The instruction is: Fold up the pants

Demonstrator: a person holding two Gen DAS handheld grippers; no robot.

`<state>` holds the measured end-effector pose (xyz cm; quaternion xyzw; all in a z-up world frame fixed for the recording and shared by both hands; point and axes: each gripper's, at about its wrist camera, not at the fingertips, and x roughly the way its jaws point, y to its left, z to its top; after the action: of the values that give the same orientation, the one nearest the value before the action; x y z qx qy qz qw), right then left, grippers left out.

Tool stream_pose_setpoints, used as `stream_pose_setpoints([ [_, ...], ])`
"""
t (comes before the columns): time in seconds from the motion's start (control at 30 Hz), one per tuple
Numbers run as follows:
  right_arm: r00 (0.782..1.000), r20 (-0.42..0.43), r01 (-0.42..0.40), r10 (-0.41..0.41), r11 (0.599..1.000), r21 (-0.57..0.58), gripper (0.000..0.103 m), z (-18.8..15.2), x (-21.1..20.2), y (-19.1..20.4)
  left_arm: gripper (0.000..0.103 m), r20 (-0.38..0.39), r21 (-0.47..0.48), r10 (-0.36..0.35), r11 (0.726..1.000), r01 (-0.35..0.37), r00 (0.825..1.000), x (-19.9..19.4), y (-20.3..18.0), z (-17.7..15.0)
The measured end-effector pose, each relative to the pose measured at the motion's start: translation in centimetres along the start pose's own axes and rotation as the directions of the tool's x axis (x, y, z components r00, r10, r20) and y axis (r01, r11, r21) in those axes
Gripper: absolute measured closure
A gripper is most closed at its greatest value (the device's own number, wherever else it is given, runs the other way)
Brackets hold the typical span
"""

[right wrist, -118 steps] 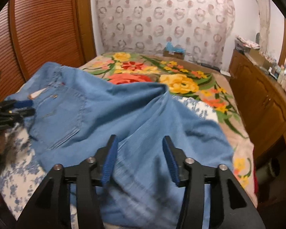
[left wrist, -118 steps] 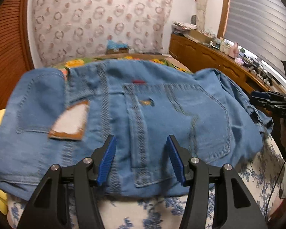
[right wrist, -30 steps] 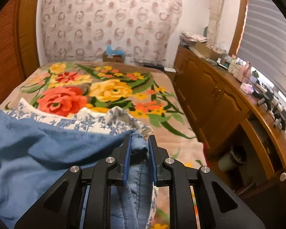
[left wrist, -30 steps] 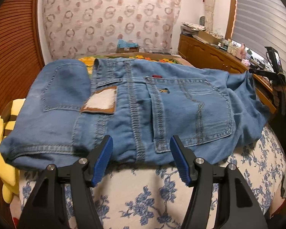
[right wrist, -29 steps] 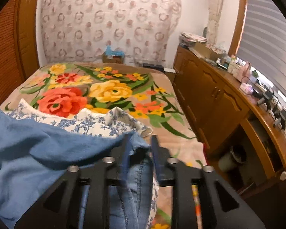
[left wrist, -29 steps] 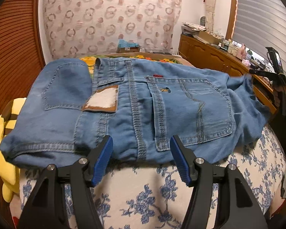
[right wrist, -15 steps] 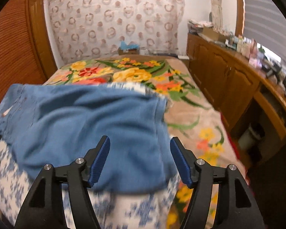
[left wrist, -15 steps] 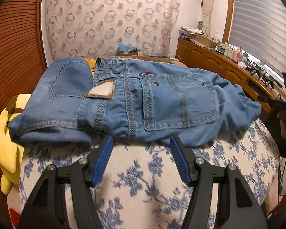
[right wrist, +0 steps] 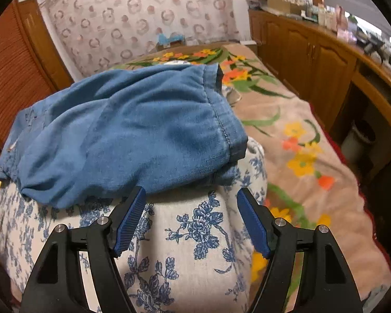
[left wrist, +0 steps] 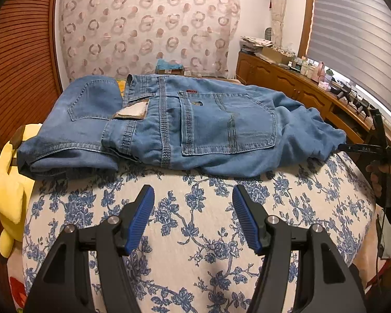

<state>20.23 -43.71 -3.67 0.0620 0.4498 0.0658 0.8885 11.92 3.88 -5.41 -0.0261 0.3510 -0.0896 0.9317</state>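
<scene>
While right claw opens, empty, tilted down near pants.

jeans: faded blue denim
cloth: white, blue flower print
blanket: tan, with orange and yellow flowers, green leaves
curtain: pale, ring pattern
plush toy: yellow
pads: blue

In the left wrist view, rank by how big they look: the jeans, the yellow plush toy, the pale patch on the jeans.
1. jeans, by far the widest.
2. yellow plush toy, partly cut off at the edge, so its full extent is unsure.
3. pale patch.
</scene>
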Motion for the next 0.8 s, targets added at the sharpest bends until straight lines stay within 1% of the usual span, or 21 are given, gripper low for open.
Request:
stream_pose_setpoints([
  [0.13, 0.999, -0.019, -0.032, 0.032, 0.999, 0.03, 0.029, 0.4, 0.8, 0.0, 0.041, 0.0, 0.001, 0.003, 1.0, -0.003, 1.0, 0.0, 0.0, -0.1],
  [0.27, 0.999, -0.025, -0.018, 0.019, 0.999, 0.049, 0.029, 1.0, 1.5, 0.5, 0.041, -0.005, -0.005, 0.003, 1.0, -0.003, 1.0, 0.2, 0.2, -0.4],
  [0.37, 1.0, 0.014, 0.001, -0.002, 0.998, 0.062, 0.029, 1.6, 1.3, 0.8, 0.041, -0.011, -0.013, 0.006, 1.0, -0.006, 1.0, 0.5, 0.5, -0.6],
  [0.4, 1.0, 0.026, 0.011, -0.013, 0.998, 0.058, 0.031, 1.8, 1.1, 1.0, 0.041, -0.011, -0.015, 0.005, 1.0, -0.006, 1.0, 0.5, 0.6, -0.5],
  [0.47, 0.998, 0.058, 0.025, -0.028, 0.999, 0.047, 0.043, 2.1, 0.8, 1.5, 0.041, -0.01, -0.014, 0.005, 1.0, -0.006, 1.0, 0.5, 0.6, -0.5],
  [0.5, 0.996, 0.08, 0.025, -0.029, 0.999, 0.047, 0.046, 2.1, 0.6, 1.7, 0.041, -0.01, -0.013, 0.008, 1.0, -0.008, 1.0, 0.5, 0.6, -0.6],
  [0.53, 0.995, 0.096, 0.022, -0.026, 0.999, 0.043, 0.052, 2.1, 0.5, 1.9, 0.041, -0.011, -0.014, 0.008, 1.0, -0.008, 1.0, 0.5, 0.6, -0.6],
  [0.6, 0.995, 0.094, 0.034, -0.037, 0.999, 0.035, 0.062, 1.9, 0.7, 2.3, 0.041, -0.011, -0.016, 0.012, 1.0, -0.012, 1.0, 0.4, 0.8, -0.6],
  [0.67, 0.995, 0.093, 0.038, -0.04, 0.999, 0.027, 0.074, 1.6, 0.9, 2.5, 0.041, -0.01, -0.017, 0.018, 1.0, -0.019, 1.0, 0.3, 1.1, -0.5],
  [0.73, 0.996, 0.085, 0.029, -0.031, 0.999, 0.022, 0.079, 1.5, 1.2, 2.4, 0.041, -0.009, -0.018, 0.025, 1.0, -0.026, 1.0, 0.4, 1.5, -0.4],
  [0.8, 0.996, 0.08, 0.036, -0.037, 0.999, 0.017, 0.08, 1.5, 1.4, 2.3, 0.041, -0.006, -0.021, 0.039, 0.999, -0.039, 0.999, 0.5, 2.2, -0.1],
])
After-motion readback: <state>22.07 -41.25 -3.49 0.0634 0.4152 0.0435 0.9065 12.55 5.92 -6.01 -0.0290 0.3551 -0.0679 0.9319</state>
